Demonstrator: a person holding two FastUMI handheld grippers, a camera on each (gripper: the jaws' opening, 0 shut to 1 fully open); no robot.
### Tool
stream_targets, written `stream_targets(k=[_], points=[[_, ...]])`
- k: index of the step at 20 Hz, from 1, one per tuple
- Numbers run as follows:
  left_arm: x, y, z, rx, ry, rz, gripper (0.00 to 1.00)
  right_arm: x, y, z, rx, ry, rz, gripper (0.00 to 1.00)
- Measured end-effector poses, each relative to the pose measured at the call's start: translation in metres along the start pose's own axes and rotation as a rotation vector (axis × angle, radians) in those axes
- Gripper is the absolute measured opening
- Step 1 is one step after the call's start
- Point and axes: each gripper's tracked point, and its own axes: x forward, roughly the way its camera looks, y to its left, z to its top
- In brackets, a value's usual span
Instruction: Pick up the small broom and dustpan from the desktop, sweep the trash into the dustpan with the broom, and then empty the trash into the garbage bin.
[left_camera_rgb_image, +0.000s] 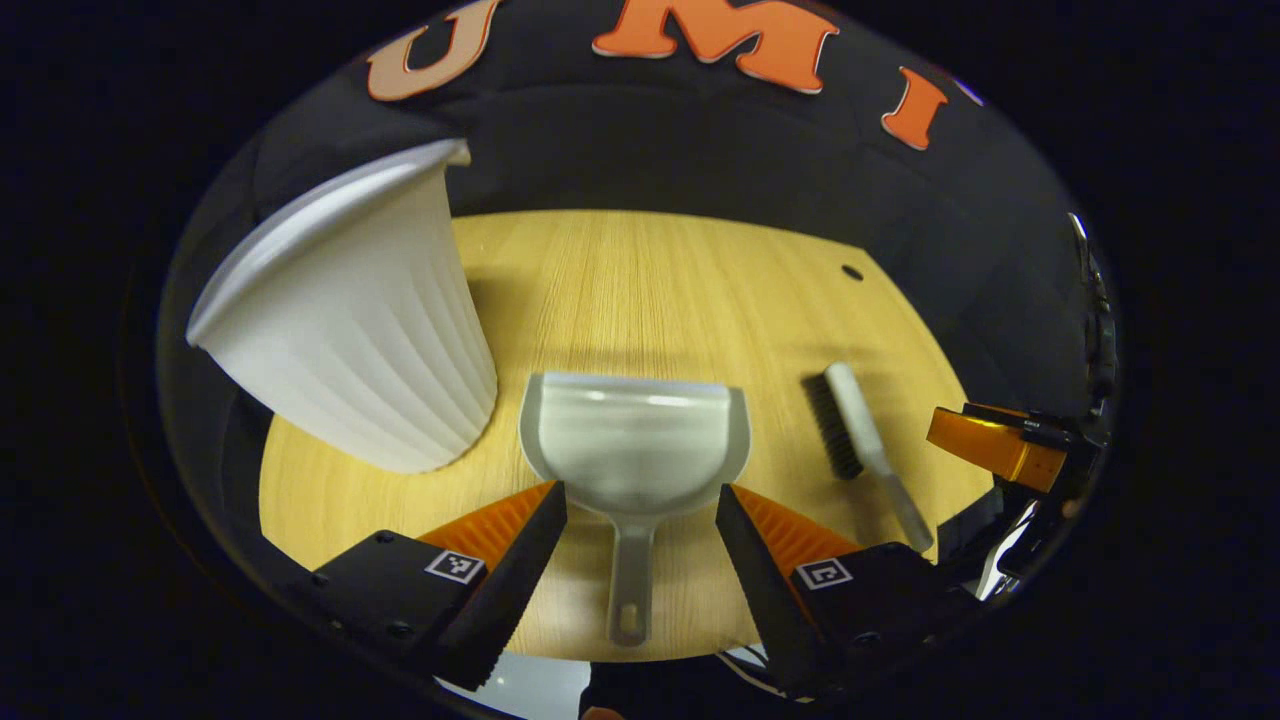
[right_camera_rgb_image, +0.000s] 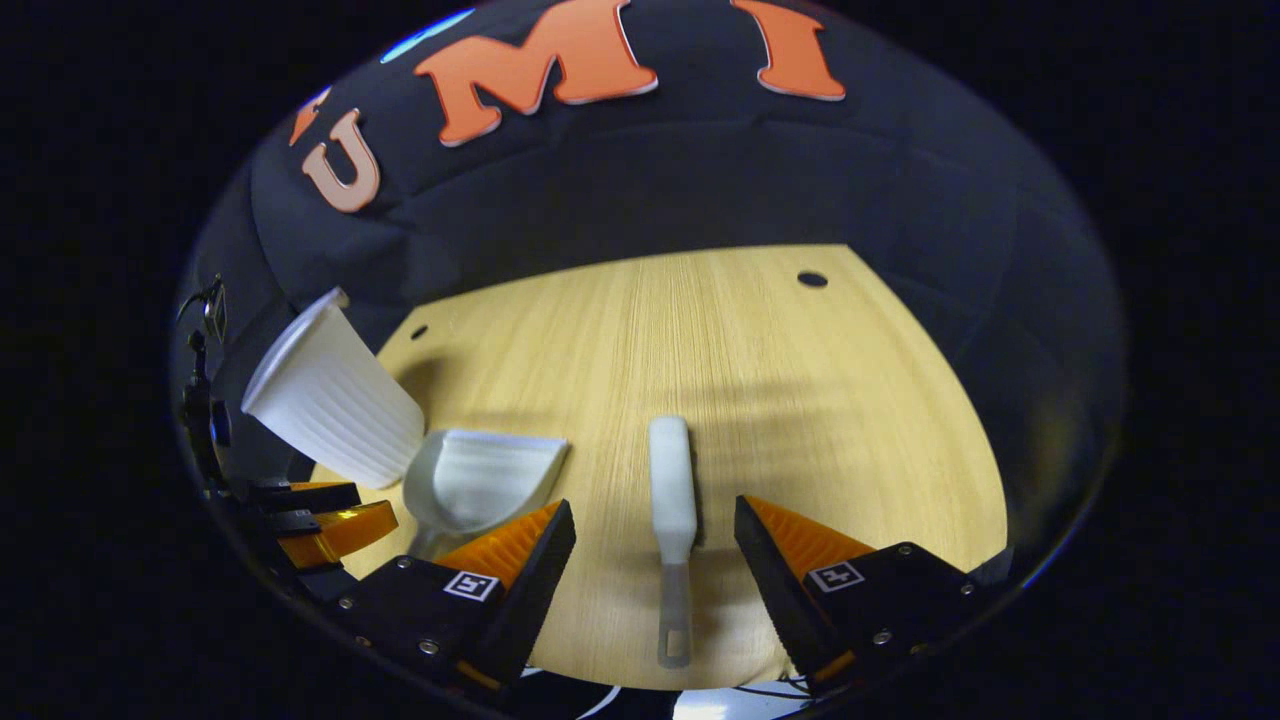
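The translucent grey plastic dustpan (left_camera_rgb_image: 634, 440) is seen flat on the light wooden desktop (left_camera_rgb_image: 640, 290) at lower centre of the left gripper view, its handle between the wide-spread jaws of the left gripper (left_camera_rgb_image: 640, 530). In the right gripper view, the white-handled small broom (right_camera_rgb_image: 672, 500) is framed at lower centre by the right gripper (right_camera_rgb_image: 655, 545), jaws wide apart, nothing held. The white ribbed plastic garbage bin (left_camera_rgb_image: 350, 320) is seen at upper left.

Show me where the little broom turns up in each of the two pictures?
Left gripper view: the broom lies right of the dustpan, bristles facing left.
Right gripper view: it lies centred between the open fingers, handle nearest.
Shared landmark: the white garbage bin, left of the dustpan in both.
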Motion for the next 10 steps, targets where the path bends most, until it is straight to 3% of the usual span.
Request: stream_targets(k=[5,10], points=[[-0.089,-0.006,0.094,0.005,-0.345,0.017,0.97,-0.094,0.019,0.087,-0.022,-0.42,0.017,0.95],[-0.134,-0.003,0.117,0.008,-0.575,0.063,0.97,-0.139,0.02,0.067,-0.081,-0.678,-0.036,0.95]])
